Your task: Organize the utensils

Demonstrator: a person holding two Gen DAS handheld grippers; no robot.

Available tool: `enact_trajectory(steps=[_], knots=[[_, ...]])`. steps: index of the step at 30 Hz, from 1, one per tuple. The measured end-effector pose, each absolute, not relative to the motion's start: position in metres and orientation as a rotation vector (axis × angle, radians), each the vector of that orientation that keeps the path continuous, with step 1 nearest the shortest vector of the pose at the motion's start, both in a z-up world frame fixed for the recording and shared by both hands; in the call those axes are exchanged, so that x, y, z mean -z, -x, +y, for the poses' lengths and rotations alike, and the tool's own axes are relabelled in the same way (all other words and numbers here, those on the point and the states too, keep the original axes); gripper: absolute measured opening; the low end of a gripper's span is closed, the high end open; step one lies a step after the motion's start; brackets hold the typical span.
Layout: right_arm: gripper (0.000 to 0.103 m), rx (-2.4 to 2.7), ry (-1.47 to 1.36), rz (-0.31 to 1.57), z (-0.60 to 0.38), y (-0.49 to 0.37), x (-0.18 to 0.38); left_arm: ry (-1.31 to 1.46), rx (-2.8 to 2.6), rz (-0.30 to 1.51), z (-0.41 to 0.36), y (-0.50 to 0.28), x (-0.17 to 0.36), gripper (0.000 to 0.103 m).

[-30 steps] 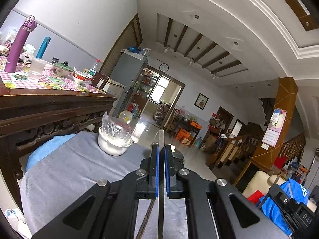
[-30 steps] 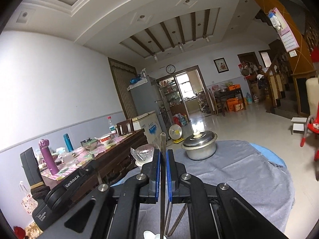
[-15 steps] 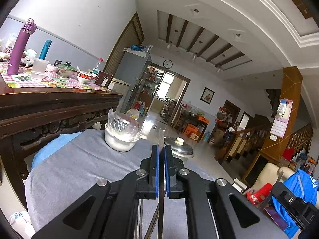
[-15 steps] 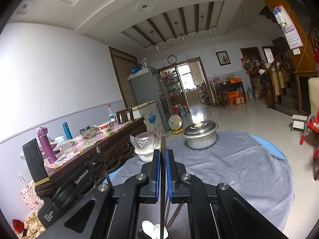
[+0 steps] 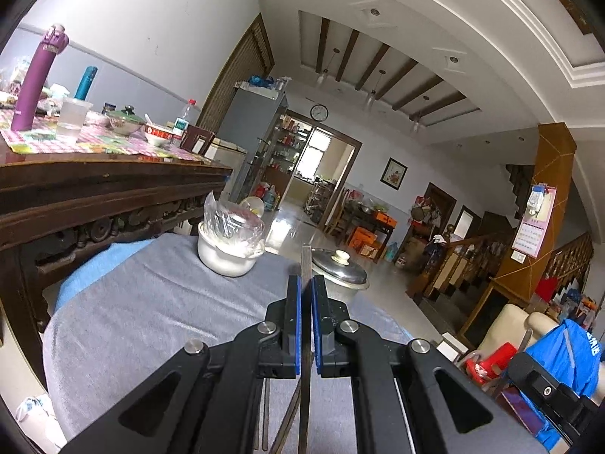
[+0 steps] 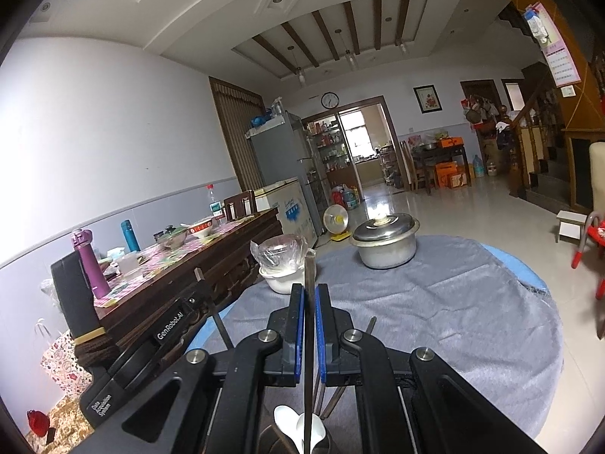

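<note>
My left gripper (image 5: 306, 283) is shut on a thin metal chopstick (image 5: 305, 265) that stands upright between its blue pads; more chopsticks (image 5: 287, 420) show below it. My right gripper (image 6: 309, 291) is shut on another metal chopstick (image 6: 309, 272), also upright. Below it, white spoons (image 6: 302, 427) stand in a holder whose body is mostly hidden by the gripper. The left gripper body (image 6: 124, 359) shows at lower left in the right wrist view. Both grippers are above a round table with a grey cloth (image 6: 453, 302).
On the grey cloth stand a white bowl covered with plastic film (image 5: 228, 238) and a lidded metal pot (image 6: 385, 242). A dark wooden sideboard (image 5: 94, 196) with bottles and bowls stands left of the table. A red chair (image 6: 590, 242) is on the right.
Both views have tilted down a little: the table, bowl and pot sit higher and nearer in frame. Both grippers stay shut on their chopsticks.
</note>
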State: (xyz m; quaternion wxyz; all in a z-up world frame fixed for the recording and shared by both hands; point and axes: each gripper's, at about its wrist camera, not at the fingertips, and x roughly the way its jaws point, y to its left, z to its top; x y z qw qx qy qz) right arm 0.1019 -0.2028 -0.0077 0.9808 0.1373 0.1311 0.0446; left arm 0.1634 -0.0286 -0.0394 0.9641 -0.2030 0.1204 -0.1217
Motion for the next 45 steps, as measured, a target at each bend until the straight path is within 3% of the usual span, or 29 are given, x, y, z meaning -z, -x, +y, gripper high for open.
enact_trajectory(steps=[29, 31, 32, 34, 43, 45], knots=[[0.009, -0.134, -0.353, 0.361, -0.208, -0.111, 0.020, 0.375, 0.288, 0.294, -0.025, -0.156, 0.043, 0.006], [0.010, -0.126, -0.377, 0.357, -0.213, -0.109, 0.020, 0.366, 0.302, 0.298, -0.022, -0.154, 0.041, 0.018], [0.011, -0.124, -0.386, 0.355, -0.216, -0.108, 0.019, 0.365, 0.306, 0.298, -0.021, -0.153, 0.041, 0.029], [0.013, -0.119, -0.406, 0.351, -0.221, -0.106, 0.019, 0.366, 0.298, 0.286, -0.014, -0.149, 0.039, 0.038], [0.016, -0.050, -0.458, 0.357, -0.243, -0.097, 0.020, 0.307, 0.190, 0.287, 0.014, -0.137, 0.036, 0.066], [0.020, -0.043, -0.482, 0.366, -0.248, -0.097, 0.022, 0.295, 0.170, 0.300, 0.020, -0.136, 0.036, 0.070]])
